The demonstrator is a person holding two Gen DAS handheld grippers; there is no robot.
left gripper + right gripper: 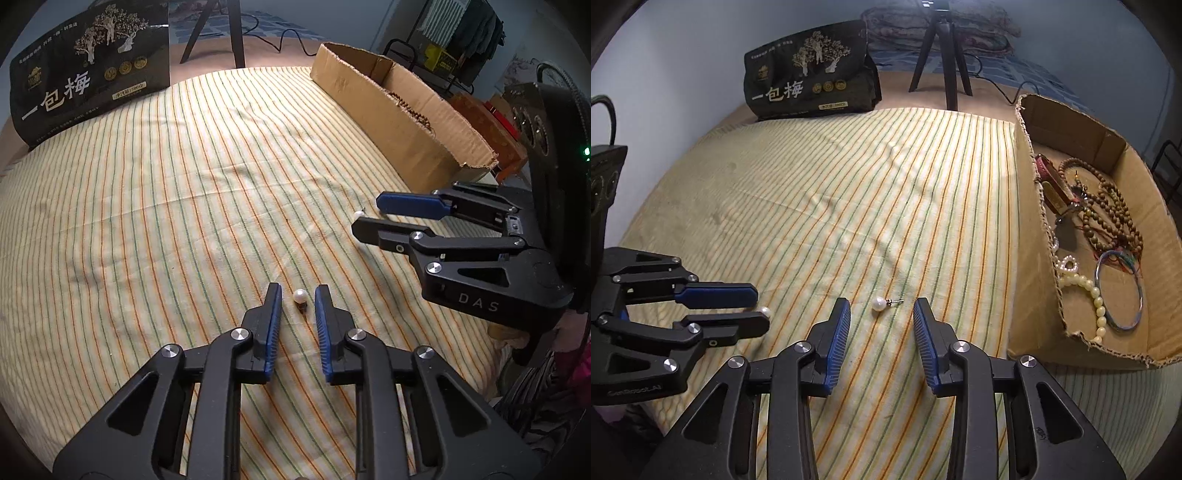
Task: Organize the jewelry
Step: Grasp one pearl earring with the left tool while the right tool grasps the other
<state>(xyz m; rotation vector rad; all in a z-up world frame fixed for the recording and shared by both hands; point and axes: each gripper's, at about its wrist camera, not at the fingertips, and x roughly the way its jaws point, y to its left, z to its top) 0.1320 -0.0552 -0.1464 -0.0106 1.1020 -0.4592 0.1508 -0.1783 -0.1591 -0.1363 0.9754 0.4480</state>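
Two pearl stud earrings lie on the striped cloth. One pearl earring [300, 296] sits between the tips of my open left gripper [297, 293]; it also shows in the right wrist view [765, 312], beside the left gripper [759, 308]. The other pearl earring [879, 303] lies just ahead of my open right gripper [881, 308]; in the left wrist view it [359, 213] peeks out beside the right gripper [365, 216]. The cardboard box [1025, 236] at the right holds wooden bead strands [1115, 214], a pale bead bracelet [1086, 286] and a bangle [1139, 291].
A black printed bag [812, 77] stands at the far edge of the cloth, and a tripod [942, 59] stands behind it. The cardboard box [388, 122] runs along the right side. A cable trails behind the box.
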